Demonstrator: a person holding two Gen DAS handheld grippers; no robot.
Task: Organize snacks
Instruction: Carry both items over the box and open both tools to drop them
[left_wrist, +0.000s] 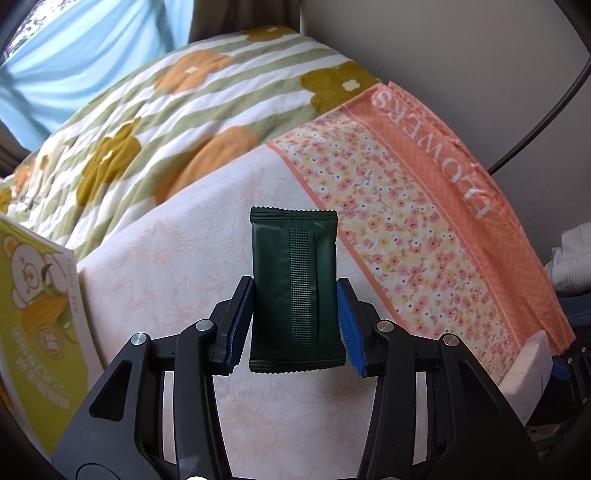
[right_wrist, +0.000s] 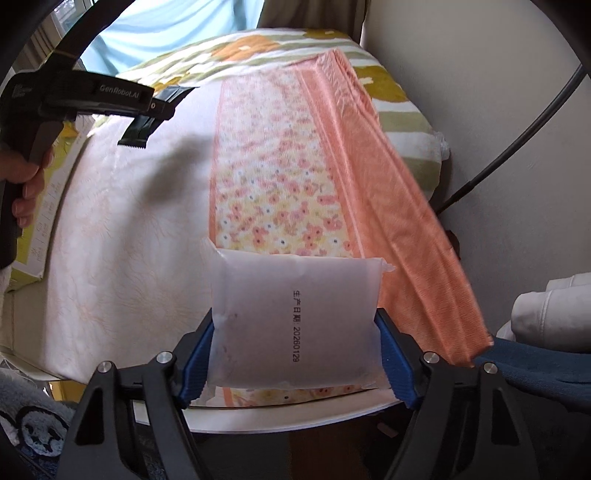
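Note:
My left gripper (left_wrist: 294, 295) is shut on a dark green snack packet (left_wrist: 295, 288), held upright above the pale floral cloth (left_wrist: 155, 266). My right gripper (right_wrist: 295, 336) is shut on a frosted white snack pouch (right_wrist: 295, 321) with a printed date, held above the near edge of the surface. In the right wrist view the left gripper (right_wrist: 136, 136) shows at the upper left, gripped by a hand, with the green packet's edge sticking out below it. A yellow-green snack box (left_wrist: 33, 325) stands at the left edge.
An orange floral towel (left_wrist: 413, 206) lies along the right side of the surface. A green-striped flowered blanket (left_wrist: 155, 122) is heaped behind. A wall (right_wrist: 480, 74) and a black cable (right_wrist: 517, 136) are on the right. White and dark blue fabric (right_wrist: 546, 332) lies at the lower right.

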